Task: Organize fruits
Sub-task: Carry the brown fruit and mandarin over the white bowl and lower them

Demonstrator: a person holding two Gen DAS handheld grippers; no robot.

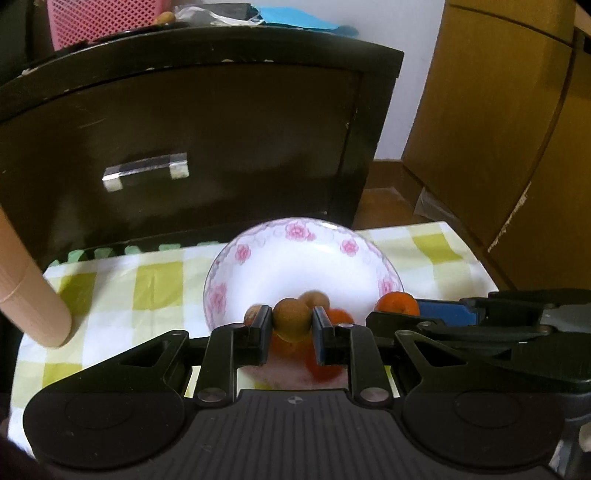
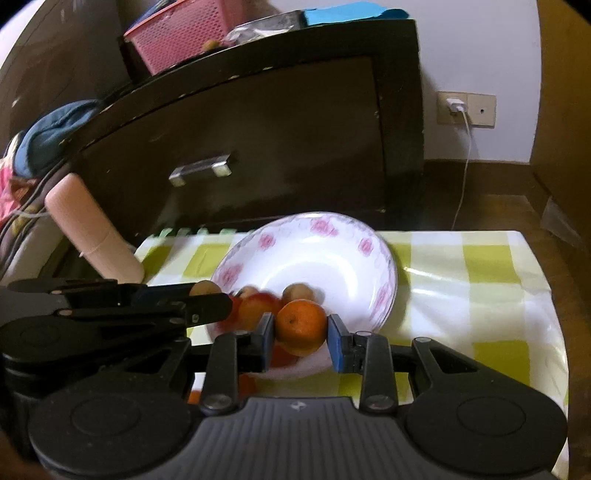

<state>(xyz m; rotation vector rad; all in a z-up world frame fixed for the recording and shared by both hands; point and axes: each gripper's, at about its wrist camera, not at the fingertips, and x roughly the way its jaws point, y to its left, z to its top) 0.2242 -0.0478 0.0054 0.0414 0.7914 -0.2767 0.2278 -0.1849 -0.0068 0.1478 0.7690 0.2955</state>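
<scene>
A: Nearest the left wrist camera, the left gripper (image 1: 289, 325) has its jaws closed tight on a small round brown fruit (image 1: 292, 316), held just over the near edge of the white porcelain bowl with pink flowers (image 1: 266, 254).

B: And the right gripper (image 2: 301, 334) is clamped the same way on a round orange tangerine (image 2: 301, 325), also above the bowl's near rim. In the left view the tangerine shows at the tip of the right gripper, just beside the bowl's right edge.

A: Inside the bowl lie another brown fruit (image 2: 298, 292) and some blurred red fruit (image 2: 255, 304).

B: The bowl sits on the tabletop under a yellow-green and white checked cloth (image 2: 461, 280). A pale pink cylinder (image 2: 94, 236) leans at the cloth's left edge.

A: Behind stands a dark wooden cabinet with a metal handle (image 1: 146, 171), a pink plastic basket (image 2: 184, 31) on top.
</scene>
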